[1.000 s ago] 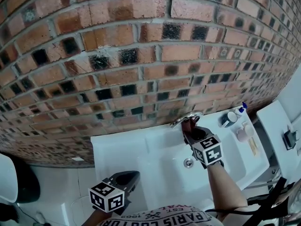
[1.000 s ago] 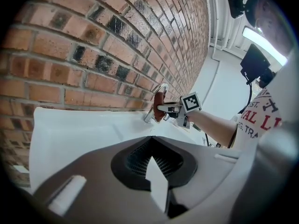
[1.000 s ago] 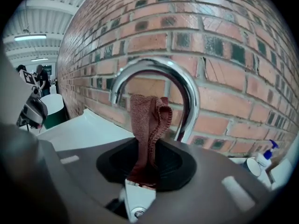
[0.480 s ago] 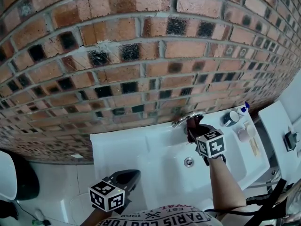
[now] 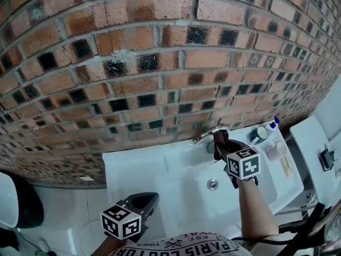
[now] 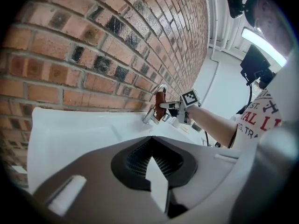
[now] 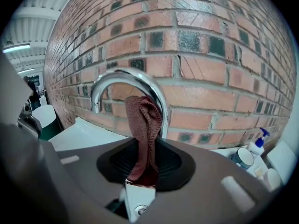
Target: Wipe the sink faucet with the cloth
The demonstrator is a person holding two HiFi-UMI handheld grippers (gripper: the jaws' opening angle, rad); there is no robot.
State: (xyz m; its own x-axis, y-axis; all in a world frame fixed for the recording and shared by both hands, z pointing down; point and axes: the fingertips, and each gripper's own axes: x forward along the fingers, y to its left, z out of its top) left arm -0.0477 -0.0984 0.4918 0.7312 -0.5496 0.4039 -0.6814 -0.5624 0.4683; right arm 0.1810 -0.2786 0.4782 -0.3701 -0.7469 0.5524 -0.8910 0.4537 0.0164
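The right gripper [image 5: 219, 144] clamps a reddish-brown cloth [image 7: 142, 125] against the chrome faucet [image 7: 122, 80] at twelve o'clock on the white sink [image 5: 133, 167], a cup [image 5: 259, 135] with contents too small to tell sits at two o'clock, and the left gripper [image 5: 145, 201], jaws together, hangs at seven o'clock.

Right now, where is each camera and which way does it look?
Head view: on the person's head, looking down at sink and brick wall; left gripper, right gripper, forearm, shirt show.
Left gripper view: on the left gripper, facing along the wall toward the faucet; own shut jaws, forearm show.
Right gripper view: on the right gripper, facing the faucet; jaws grip the cloth.
Shared: head and left gripper views show the right gripper at faucet.
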